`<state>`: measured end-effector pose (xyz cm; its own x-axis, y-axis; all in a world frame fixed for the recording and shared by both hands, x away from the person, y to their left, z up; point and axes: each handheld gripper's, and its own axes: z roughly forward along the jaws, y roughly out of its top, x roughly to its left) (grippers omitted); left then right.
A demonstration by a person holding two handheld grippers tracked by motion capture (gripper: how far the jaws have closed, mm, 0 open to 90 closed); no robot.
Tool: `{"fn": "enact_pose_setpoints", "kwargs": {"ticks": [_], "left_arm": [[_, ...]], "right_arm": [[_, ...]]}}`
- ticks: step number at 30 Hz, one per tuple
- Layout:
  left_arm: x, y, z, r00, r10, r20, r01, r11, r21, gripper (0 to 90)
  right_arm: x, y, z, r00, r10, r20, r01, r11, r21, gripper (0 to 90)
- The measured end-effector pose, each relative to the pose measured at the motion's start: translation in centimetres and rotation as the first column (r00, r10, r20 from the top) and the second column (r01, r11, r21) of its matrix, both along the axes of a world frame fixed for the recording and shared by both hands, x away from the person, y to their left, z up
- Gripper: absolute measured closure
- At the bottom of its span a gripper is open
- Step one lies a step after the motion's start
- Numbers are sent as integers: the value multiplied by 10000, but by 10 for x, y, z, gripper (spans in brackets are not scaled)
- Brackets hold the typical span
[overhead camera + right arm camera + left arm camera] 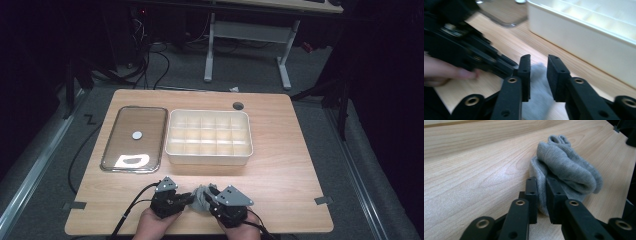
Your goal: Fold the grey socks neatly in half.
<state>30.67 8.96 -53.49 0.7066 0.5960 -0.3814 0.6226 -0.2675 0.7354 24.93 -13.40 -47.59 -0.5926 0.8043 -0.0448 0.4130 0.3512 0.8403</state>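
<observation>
Left gripper view: left tongs (541,195) narrowly gripping folded grey knit sock (566,170) on wooden surface (474,170); right tongs (538,75) slightly parted over sock, white compartment box (586,35) beyond

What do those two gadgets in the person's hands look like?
Both tongs, left and right, are black, each topped by a grey three-cornered plate and trailing a black cable. Their flat jaws hang on linked bars with brass-coloured rivets. No sleeves show.

Bare table (280,170) before white organizer (209,137)
</observation>
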Motion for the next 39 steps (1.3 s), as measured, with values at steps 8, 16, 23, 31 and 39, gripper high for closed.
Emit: {"fn": "enact_pose_setpoints", "kwargs": {"ticks": [8,16,23,31,39], "left_arm": [[4,24,4,9976,591,373,-603,9977,317,861],[-5,-2,0,9958,-442,805,325,9894,1417,900],[-7,-2,0,9950,-560,823,436,9885,1451,900],[-7,-3,2,9933,-511,1033,346,9872,1556,872],[-12,6,32,9773,-308,2094,201,9984,530,899]], "right_arm": [[7,-3,-28,9966,-239,-792,226,9996,-168,800],[15,17,-44,9925,101,-1218,-166,9985,-529,824],[13,25,-45,9917,383,-1224,-435,9982,-402,831],[6,31,-52,9889,803,-1252,-854,9957,-359,900],[8,44,-55,9847,1285,-1176,-1321,9910,-236,900]]}}
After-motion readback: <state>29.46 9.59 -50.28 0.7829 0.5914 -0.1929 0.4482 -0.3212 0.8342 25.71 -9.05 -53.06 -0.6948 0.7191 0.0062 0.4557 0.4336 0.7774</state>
